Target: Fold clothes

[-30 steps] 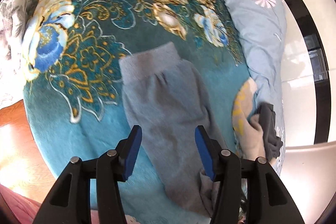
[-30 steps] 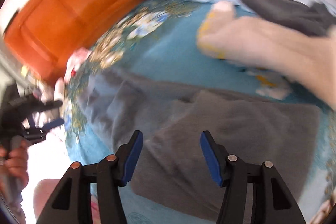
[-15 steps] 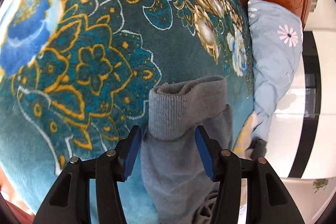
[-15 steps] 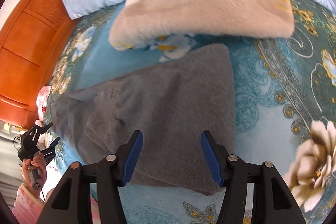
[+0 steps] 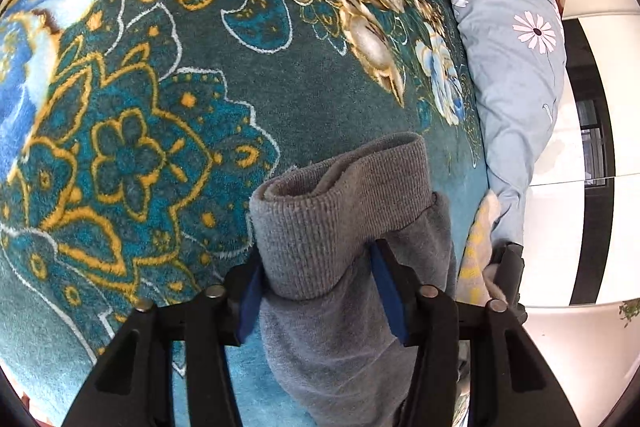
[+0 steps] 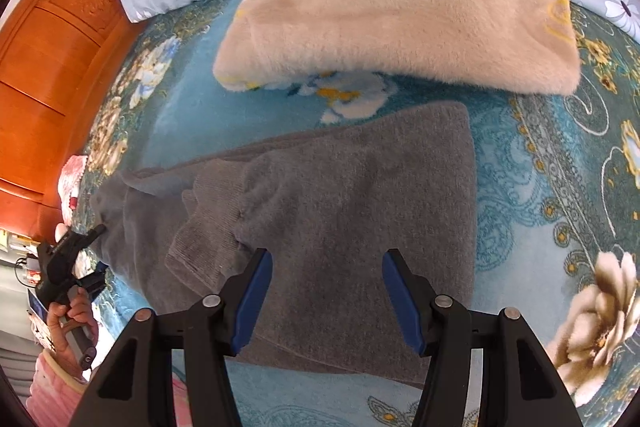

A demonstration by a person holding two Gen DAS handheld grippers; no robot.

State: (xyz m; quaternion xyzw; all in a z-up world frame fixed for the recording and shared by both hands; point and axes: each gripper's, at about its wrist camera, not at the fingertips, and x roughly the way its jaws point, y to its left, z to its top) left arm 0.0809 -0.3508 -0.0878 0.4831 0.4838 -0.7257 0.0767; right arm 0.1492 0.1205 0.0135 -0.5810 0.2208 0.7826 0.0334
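Grey sweater (image 6: 352, 211) lay on blanket (image 5: 132, 131); left gripper (image 5: 316, 291) was closing, pads pinching its ribbed cuff (image 5: 340, 203); right gripper (image 6: 326, 291) hung apart above sweater, gripping nothing

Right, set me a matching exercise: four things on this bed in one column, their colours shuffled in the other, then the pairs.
Things:
1. sweater
2. fleece top
3. pillow
4. headboard

Colours:
A. orange-brown wood
B. cream with yellow markings
C. grey
D. pale blue with daisies

Pairs: 1-C, 2-B, 3-D, 4-A
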